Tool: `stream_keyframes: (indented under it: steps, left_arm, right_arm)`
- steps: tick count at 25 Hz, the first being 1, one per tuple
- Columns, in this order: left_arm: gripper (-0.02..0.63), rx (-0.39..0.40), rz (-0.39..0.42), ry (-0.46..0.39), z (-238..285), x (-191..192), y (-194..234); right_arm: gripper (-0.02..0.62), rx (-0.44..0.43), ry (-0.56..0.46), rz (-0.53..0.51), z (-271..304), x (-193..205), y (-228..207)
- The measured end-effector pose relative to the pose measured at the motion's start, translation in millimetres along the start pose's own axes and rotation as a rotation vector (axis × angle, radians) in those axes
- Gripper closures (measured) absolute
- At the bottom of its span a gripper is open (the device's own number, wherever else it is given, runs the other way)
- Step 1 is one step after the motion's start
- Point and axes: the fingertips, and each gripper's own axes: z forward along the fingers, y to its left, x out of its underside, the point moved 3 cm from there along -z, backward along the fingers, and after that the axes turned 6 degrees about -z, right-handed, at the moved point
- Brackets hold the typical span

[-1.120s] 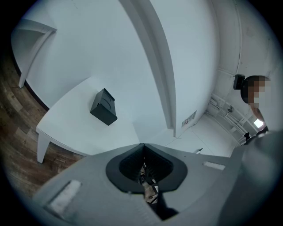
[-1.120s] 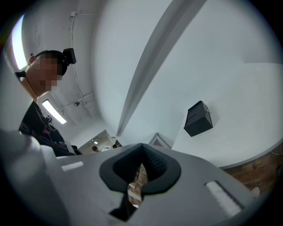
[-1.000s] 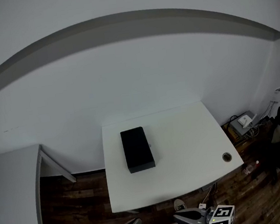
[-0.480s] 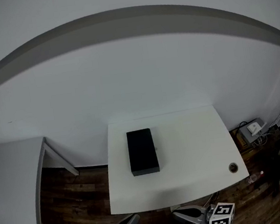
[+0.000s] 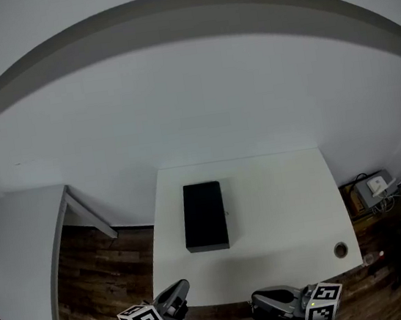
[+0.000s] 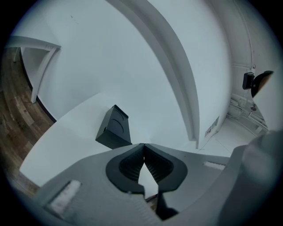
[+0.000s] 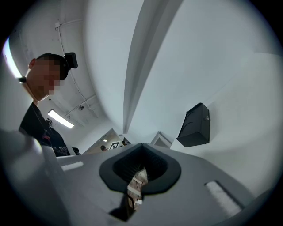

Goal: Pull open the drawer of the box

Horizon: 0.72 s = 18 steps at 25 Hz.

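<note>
Tips pressed together on the left gripper, nothing between them; the right gripper is closed and empty too. Both hover just off the white table's near edge. On that table, left of centre, lies the black box.

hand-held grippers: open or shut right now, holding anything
Left hand-held gripper: shut, holding nothing.
Right hand-held gripper: shut, holding nothing.
</note>
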Motion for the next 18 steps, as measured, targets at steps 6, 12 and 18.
stream_keyframes:
  steps: [6, 12, 18]
  left_arm:
    - [0.576, -0.09, 0.069, 0.001, 38.9, -38.8, 21.5]
    - [0.51, -0.226, 0.152, 0.042, 75.3, -65.6, 47.5]
    - [0.503, -0.345, 0.175, 0.123, 104.7, -74.5, 75.9]
  right_arm:
    - [0.588, -0.008, 0.004, 0.032, -8.1, -16.0, -19.7]
    - [0.588, -0.004, -0.005, 0.056, -19.9, -26.1, -38.7]
    - [0.589, -0.016, 0.003, 0.074, -21.2, -31.5, -50.1]
